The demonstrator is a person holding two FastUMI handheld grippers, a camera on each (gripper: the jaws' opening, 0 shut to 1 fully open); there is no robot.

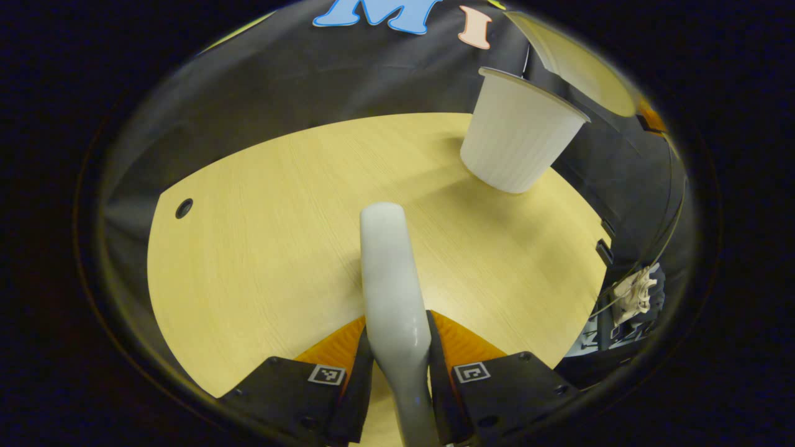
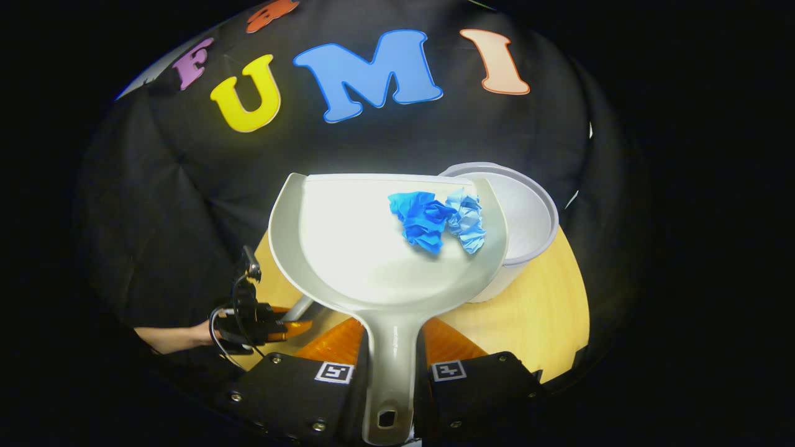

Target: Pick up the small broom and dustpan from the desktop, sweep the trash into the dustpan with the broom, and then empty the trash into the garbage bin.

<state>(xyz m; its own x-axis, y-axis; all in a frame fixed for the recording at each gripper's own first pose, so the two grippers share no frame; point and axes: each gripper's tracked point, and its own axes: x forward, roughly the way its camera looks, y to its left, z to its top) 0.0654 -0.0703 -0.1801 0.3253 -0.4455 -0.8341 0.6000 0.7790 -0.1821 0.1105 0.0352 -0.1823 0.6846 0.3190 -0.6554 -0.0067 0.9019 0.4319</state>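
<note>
Dustpan (image 2: 372, 242) is gripped by its handle in the right gripper (image 2: 393, 366), raised ahead of it beside the garbage bin (image 2: 528, 217). Light crumpled trash (image 2: 438, 220) slides easily. Broom (image 1: 391, 279) handle is clamped in the left gripper (image 1: 397, 372).

The left gripper view is taken from low over the wooden desktop (image 1: 261, 236), aimed along it toward the garbage bin (image 1: 518, 139), seen well ahead. The right gripper view is held higher, facing the booth wall. Desktop and bin (image 2: 528, 217) are shared by both views.
</note>
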